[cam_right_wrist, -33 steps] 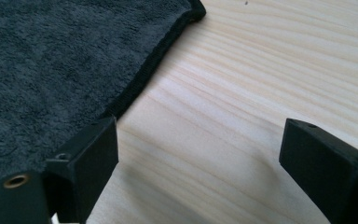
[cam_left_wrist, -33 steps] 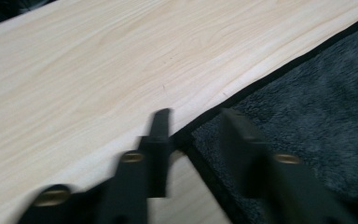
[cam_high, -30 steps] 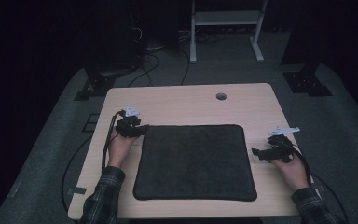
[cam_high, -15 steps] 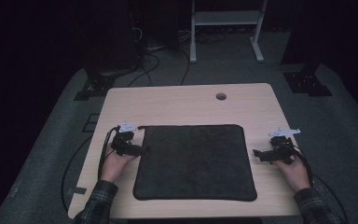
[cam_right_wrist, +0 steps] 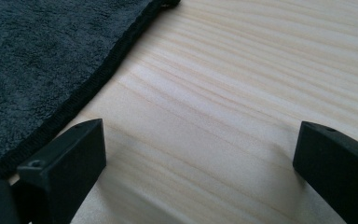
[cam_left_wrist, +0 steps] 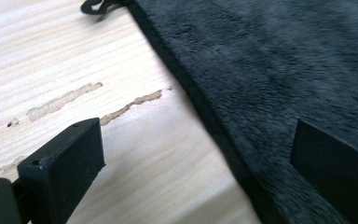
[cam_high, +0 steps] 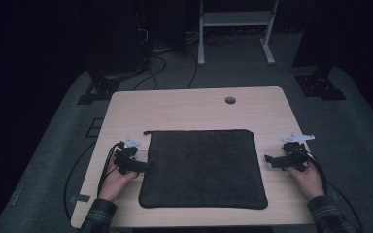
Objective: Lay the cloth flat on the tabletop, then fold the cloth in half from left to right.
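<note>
- The dark grey, square plush-pile towel [cam_high: 203,167] lies flat in the middle of the pale wooden table [cam_high: 184,109], spread out with no visible folds; its near edge runs close to the table's front edge.
- The left gripper [cam_high: 137,166] sits at the towel's left edge, about midway along it. Its jaws have just been opening and now stand wide apart. In the left gripper view one jaw is over bare wood and the other over the towel pile [cam_left_wrist: 279,70], so the hemmed edge [cam_left_wrist: 200,107] runs between them, but neither pad presses on it.
- The right gripper [cam_high: 271,161] sits just beside the towel's right edge, jaws also just opened and spread wide, with nothing in them. In the right gripper view both jaws are over wood, with the stitched edge [cam_right_wrist: 98,74] just to one side.
- Handling, as a judgement: the towel looks light, limp and thick-piled. It should drape and sag when lifted, not slide stiffly, and nothing about it is fragile.
- The best hold is probably the stitched hem at a side edge or a corner (the firmest part, least likely to slip). One jaw has to slide under the edge, flat against the wood.
- A small loop tag [cam_left_wrist: 93,5] shows at the far left corner; it is too small for a reliable grip.
</note>
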A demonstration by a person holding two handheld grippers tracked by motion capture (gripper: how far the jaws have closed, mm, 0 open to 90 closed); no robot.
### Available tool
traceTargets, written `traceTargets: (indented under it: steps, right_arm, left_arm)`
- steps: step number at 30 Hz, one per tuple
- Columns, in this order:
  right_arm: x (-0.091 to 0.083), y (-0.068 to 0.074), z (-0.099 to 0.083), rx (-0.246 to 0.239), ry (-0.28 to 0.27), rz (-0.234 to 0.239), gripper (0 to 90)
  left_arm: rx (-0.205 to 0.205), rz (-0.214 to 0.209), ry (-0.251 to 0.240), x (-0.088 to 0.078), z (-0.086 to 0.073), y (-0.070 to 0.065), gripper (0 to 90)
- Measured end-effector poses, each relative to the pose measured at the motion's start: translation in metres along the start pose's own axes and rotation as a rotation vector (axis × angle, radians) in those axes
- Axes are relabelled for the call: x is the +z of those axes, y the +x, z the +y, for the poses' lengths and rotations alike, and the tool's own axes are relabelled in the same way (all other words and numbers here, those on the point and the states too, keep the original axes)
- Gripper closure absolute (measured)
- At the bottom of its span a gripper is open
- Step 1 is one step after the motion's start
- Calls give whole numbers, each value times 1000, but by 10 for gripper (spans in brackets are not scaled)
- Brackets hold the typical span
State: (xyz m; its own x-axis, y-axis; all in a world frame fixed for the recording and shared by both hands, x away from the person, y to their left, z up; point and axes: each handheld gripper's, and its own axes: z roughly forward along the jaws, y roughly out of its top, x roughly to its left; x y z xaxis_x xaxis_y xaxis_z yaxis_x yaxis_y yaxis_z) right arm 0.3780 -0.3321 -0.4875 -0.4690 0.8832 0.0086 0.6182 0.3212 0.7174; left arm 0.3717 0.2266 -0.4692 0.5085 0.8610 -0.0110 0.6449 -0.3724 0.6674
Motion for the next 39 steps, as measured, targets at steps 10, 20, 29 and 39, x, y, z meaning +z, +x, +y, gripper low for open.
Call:
traceTargets:
  steps: [10, 20, 29, 39]
  right_arm:
    - [0, 0, 0, -1, 1, 3, 17]
    - [0, 0, 0, 0, 1, 4, 17]
    - [0, 0, 0, 0, 1, 4, 17]
    - [0, 0, 0, 0, 2, 4, 17]
  left_arm:
    - [3, 7, 15, 5, 3, 1, 144]
    - [17, -1, 12, -1, 3, -7, 396]
    - [-8, -75, -11, -2, 2, -13, 765]
    - [-77, -127, 9, -2, 3, -10, 874]
